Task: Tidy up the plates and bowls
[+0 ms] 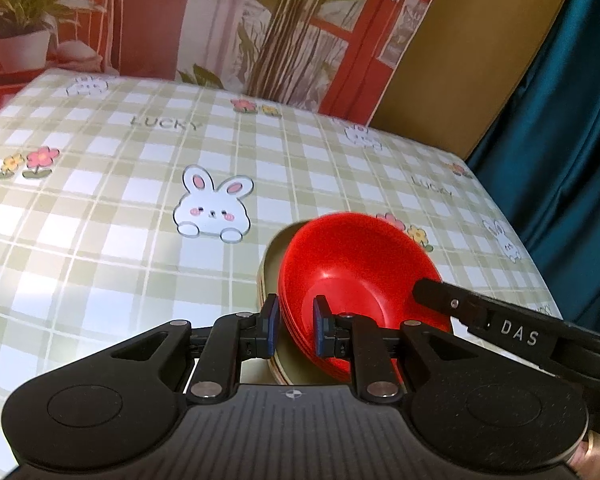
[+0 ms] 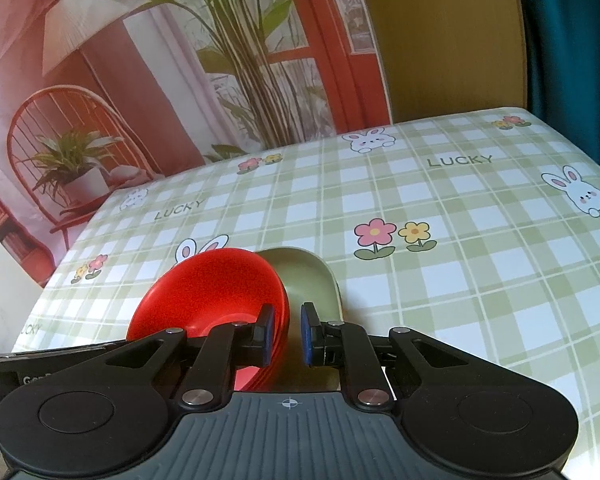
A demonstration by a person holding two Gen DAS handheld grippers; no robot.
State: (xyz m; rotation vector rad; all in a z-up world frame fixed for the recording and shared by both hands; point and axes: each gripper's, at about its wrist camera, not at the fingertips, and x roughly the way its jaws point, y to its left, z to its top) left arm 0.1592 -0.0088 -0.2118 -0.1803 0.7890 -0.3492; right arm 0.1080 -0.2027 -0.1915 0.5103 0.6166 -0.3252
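Note:
A stack of red bowls (image 1: 352,276) sits tilted on a stack of pale green plates (image 1: 278,256) on the checked tablecloth. My left gripper (image 1: 296,326) straddles the near left rim of the red bowls, one pad outside and one inside, with a small gap to the rim. In the right wrist view my right gripper (image 2: 286,332) straddles the right rim of the red bowls (image 2: 208,292), its right pad over the green plates (image 2: 308,280). Both jaws stand narrowly apart; a firm grip does not show.
The tablecloth (image 1: 120,208) has rabbits, flowers and "LUCKY" print. A printed backdrop (image 1: 220,20) stands along the far edge. A teal curtain (image 1: 572,120) hangs right of the table. The right gripper's finger (image 1: 480,312) crosses the left wrist view.

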